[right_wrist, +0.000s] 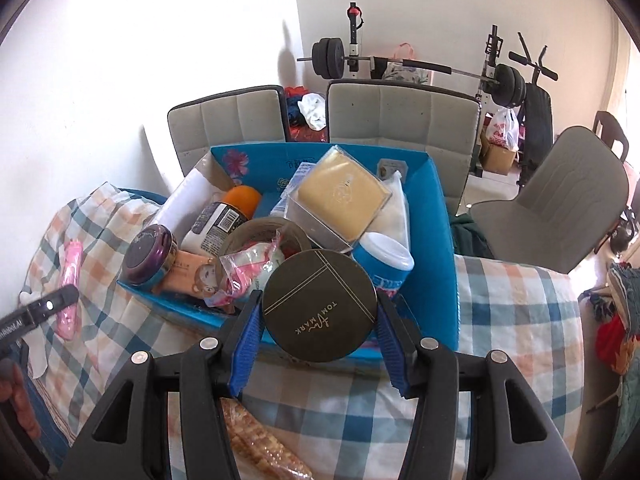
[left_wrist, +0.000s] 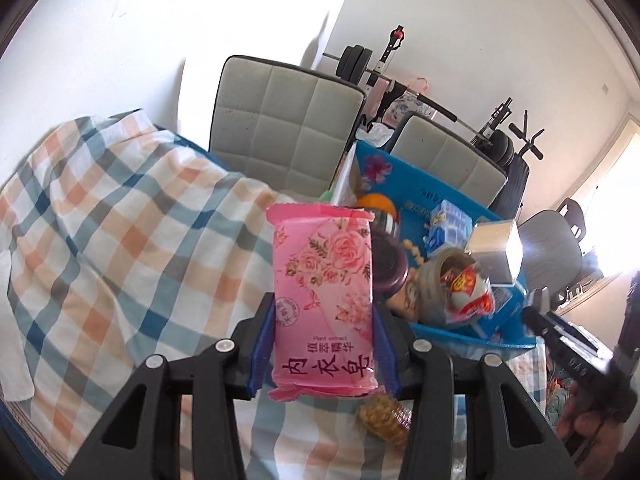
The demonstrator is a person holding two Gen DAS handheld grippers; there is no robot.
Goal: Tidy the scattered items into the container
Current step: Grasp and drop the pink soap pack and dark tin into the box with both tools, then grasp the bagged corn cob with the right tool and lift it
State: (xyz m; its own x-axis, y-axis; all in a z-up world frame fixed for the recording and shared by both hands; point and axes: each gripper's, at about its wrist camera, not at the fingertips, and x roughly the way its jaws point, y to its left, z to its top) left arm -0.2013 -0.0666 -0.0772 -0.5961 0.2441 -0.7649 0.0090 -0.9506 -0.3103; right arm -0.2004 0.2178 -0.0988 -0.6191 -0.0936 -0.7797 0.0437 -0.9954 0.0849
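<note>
My left gripper is shut on a pink soap packet with rose print, held upright above the checked cloth, left of the blue box. My right gripper is shut on a round dark case marked TOM MARK, held at the near edge of the blue box. The box is crowded with several items: an orange, a purple jar, a tape roll, a yellow boxed pad. The pink packet and left gripper also show at the far left of the right wrist view.
A checked cloth covers the table. A corn-like yellow item lies under the left gripper. A wrapped biscuit pack lies under the right gripper. Grey chairs stand behind the box, gym equipment at the back wall.
</note>
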